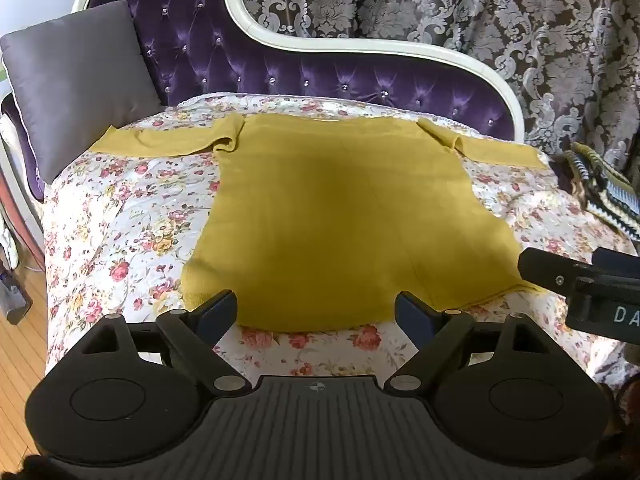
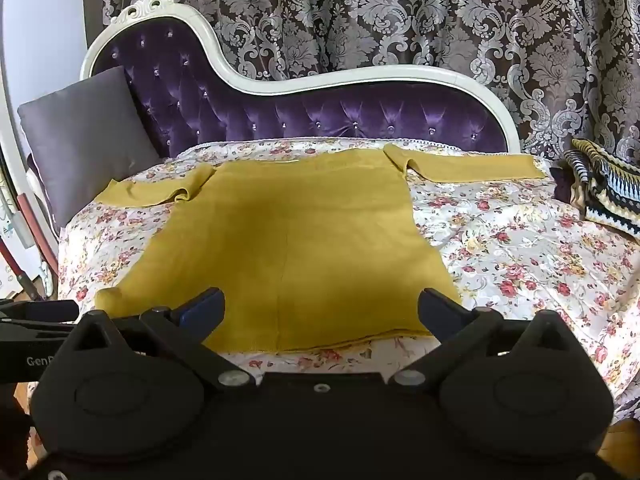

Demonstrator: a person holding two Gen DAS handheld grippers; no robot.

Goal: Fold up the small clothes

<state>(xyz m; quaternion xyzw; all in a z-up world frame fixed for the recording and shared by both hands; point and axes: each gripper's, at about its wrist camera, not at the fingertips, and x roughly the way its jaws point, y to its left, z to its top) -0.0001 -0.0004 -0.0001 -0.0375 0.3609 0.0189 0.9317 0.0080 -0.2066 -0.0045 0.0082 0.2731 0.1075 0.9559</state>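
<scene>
A mustard-yellow knit sweater (image 1: pixel 332 220) lies flat on the floral bedspread (image 1: pixel 120 220), hem toward me, both sleeves stretched out sideways at the far end. It also shows in the right wrist view (image 2: pixel 292 240). My left gripper (image 1: pixel 316 308) is open and empty, just above the near hem, toward its left part. My right gripper (image 2: pixel 320 312) is open and empty over the hem's right part. The right gripper's body shows at the right edge of the left wrist view (image 1: pixel 580 284). The left gripper's body shows at the left edge of the right wrist view (image 2: pixel 36 320).
A grey cushion (image 1: pixel 76 80) leans at the far left against the purple tufted backrest (image 1: pixel 320 76). A striped crochet blanket (image 2: pixel 604 184) lies at the far right of the bedspread (image 2: pixel 520 240). Patterned curtains hang behind. Wooden floor (image 1: pixel 20 344) shows at the left.
</scene>
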